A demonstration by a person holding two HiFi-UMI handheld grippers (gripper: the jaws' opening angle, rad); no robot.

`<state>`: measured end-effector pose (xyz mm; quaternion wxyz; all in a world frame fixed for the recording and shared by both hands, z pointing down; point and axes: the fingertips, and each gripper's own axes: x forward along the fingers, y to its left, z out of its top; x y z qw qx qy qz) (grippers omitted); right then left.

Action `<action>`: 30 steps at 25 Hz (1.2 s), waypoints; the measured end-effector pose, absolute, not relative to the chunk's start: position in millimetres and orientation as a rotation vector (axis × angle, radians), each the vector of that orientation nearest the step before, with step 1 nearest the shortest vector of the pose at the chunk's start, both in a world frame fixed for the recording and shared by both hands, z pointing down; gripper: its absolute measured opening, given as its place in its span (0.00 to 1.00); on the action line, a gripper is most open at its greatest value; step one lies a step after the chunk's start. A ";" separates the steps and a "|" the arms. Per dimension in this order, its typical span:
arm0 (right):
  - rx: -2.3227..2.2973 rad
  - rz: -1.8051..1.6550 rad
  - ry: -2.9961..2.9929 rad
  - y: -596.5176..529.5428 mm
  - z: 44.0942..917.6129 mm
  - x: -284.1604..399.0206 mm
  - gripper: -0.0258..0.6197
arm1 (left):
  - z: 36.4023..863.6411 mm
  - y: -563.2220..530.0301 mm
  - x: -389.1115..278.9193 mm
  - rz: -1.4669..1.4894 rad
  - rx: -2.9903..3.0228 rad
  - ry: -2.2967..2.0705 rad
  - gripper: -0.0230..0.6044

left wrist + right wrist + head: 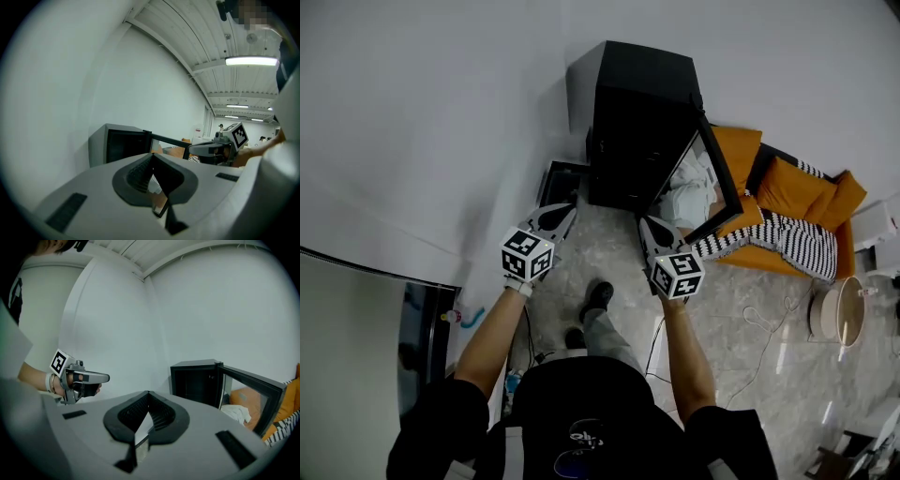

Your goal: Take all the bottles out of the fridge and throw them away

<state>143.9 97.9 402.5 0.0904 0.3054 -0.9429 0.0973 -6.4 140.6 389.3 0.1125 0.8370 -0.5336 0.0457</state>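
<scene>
A small black fridge (637, 122) stands on the floor against the white wall, and its glass door (714, 183) hangs wide to the right. The person faces it from near by, with one claw to either side of the opening and neither one touching the cabinet. The left claw (152, 160) has its jaws pressed together with nothing between them. The right claw (148, 397) is the same, tips meeting and empty. Both point roughly level toward the fridge.

No bottle shows in any view. The inside of the fridge is black shadow from the head view and from both gripper views, so the bottles are probably on its shelves, but the pictures cannot confirm that. Behind the open door lie orange cushions (792, 192) and a striped blanket (787, 242).

As a judgement, the bottles are smooth, round and rigid, and possibly damp from the cold, so they are apt to slip or roll between flat pads. Full ones would be heavy for a two-jaw pinch, empty plastic ones light and easy to crush, and glass ones breakable if dropped. The safest hold is across the body just below the shoulder, or at the neck under the cap lip. Each claw must spread before it reaches into the dark interior.
</scene>
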 end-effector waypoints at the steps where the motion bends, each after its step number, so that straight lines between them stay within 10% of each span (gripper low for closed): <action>1: 0.903 0.287 -2.807 101.1 401.5 144.4 0.05 | 387.3 143.7 -5.5 0.132 2.457 -1.571 0.04; 30: 0.901 0.228 -2.845 97.3 379.3 126.6 0.05 | 373.3 149.2 -18.3 0.115 2.472 -1.632 0.04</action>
